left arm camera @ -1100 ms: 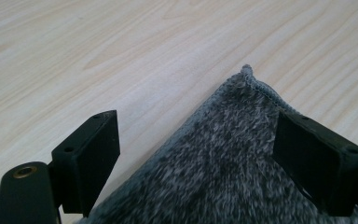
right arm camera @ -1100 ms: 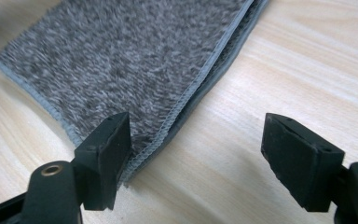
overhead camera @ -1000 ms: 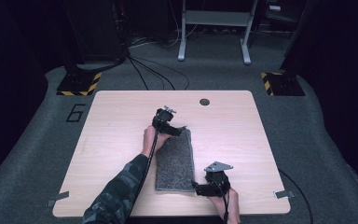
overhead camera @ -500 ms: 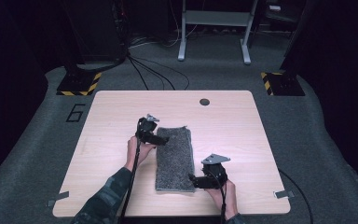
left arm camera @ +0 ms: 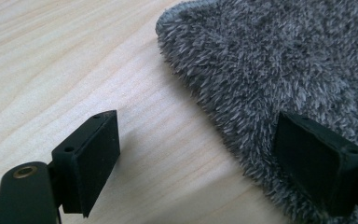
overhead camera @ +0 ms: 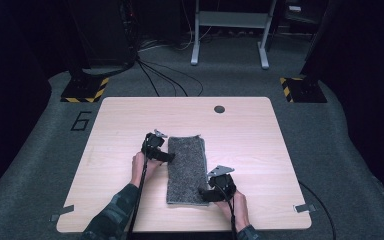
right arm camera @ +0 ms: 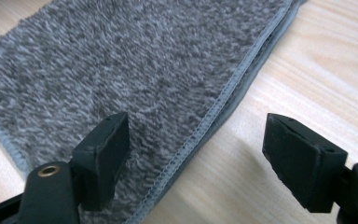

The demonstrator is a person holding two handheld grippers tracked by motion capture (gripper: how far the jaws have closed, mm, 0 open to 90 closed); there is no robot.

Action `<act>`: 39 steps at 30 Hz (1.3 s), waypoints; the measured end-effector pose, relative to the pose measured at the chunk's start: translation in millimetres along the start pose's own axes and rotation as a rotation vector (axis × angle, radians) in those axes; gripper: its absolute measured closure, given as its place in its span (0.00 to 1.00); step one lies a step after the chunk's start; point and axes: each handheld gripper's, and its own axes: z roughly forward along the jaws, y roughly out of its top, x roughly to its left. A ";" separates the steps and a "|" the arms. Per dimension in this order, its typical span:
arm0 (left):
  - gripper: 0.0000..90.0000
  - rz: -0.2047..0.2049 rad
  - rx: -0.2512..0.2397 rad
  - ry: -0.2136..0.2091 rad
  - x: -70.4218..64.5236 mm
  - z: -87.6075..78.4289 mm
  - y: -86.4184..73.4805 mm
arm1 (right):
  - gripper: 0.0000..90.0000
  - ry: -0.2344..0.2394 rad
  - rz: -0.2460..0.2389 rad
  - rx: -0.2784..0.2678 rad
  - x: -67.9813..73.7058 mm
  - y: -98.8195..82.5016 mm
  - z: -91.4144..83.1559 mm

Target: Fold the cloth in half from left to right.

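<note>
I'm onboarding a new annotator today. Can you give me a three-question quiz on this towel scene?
1. True or false: the left gripper is shut on the grey towel.
2. Which edge of the towel do the right gripper's fingers straddle in the right gripper view? A) a stitched hem edge B) a fuzzy rounded fold C) none of them
3. Fill in: the towel lies folded into a long strip on the wooden ____.

Key
1. False; its fingers stand wide apart, one over bare wood, one over the pile.
2. A
3. table
</note>
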 end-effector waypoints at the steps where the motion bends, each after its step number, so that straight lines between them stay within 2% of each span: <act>1: 0.16 -0.002 -0.008 -0.009 0.0 -2.6 -0.5 | 0.25 0.004 0.006 0.001 -1.3 -0.3 -0.5; 5: 0.15 -0.003 -0.046 -0.036 -6.0 -16.9 -6.0 | 0.25 0.013 0.036 -0.025 -7.5 4.1 -5.1; 6: 0.15 0.002 -0.053 -0.040 -9.0 -21.0 -8.8 | 0.25 0.011 0.030 -0.029 -9.6 6.1 -6.3; 8: 0.14 0.013 -0.062 -0.056 -16.0 -29.4 -16.1 | 0.25 0.013 0.049 -0.028 -11.2 10.3 -6.5; 10: 0.14 0.019 -0.074 -0.071 -25.1 -37.5 -25.1 | 0.25 0.009 0.036 -0.033 -12.9 13.3 -3.1; 14: 0.14 0.049 -0.064 -0.103 -41.2 -47.1 -41.8 | 0.25 0.000 0.018 -0.016 -11.7 16.5 5.5; 18: 0.14 0.102 -0.019 -0.074 -53.8 -43.8 -53.3 | 0.25 -0.004 0.019 0.000 -8.3 16.6 10.5; 20: 0.14 0.114 -0.004 -0.064 -56.0 -41.8 -57.1 | 0.25 -0.007 0.004 0.005 -8.3 16.4 11.7; 25: 0.14 0.106 -0.012 -0.064 -56.3 -41.1 -62.0 | 0.25 -0.014 -0.007 0.023 -7.5 12.8 13.2; 27: 0.14 0.110 -0.015 -0.051 -56.9 -41.0 -62.2 | 0.26 -0.019 -0.013 0.023 -7.1 11.1 13.7; 29: 0.14 0.112 -0.013 -0.056 -56.3 -41.2 -62.3 | 0.26 -0.016 0.001 0.030 -5.5 9.7 12.6; 30: 0.14 0.110 -0.020 -0.051 -56.8 -40.9 -62.7 | 0.26 -0.019 -0.015 0.027 -6.2 9.2 12.4; 35: 0.14 0.105 -0.023 -0.062 -59.1 -41.0 -63.8 | 0.26 -0.020 -0.014 0.022 -4.6 4.5 9.7; 36: 0.14 0.115 -0.022 -0.061 -59.4 -41.4 -63.9 | 0.26 -0.018 -0.007 0.023 -3.9 3.7 8.9; 37: 0.14 0.115 -0.024 -0.063 -59.7 -41.5 -64.2 | 0.25 -0.020 -0.018 0.024 -4.8 3.2 8.4; 39: 0.13 0.096 -0.026 -0.077 -59.0 -42.0 -64.3 | 0.25 -0.014 -0.011 0.024 -5.0 3.1 7.8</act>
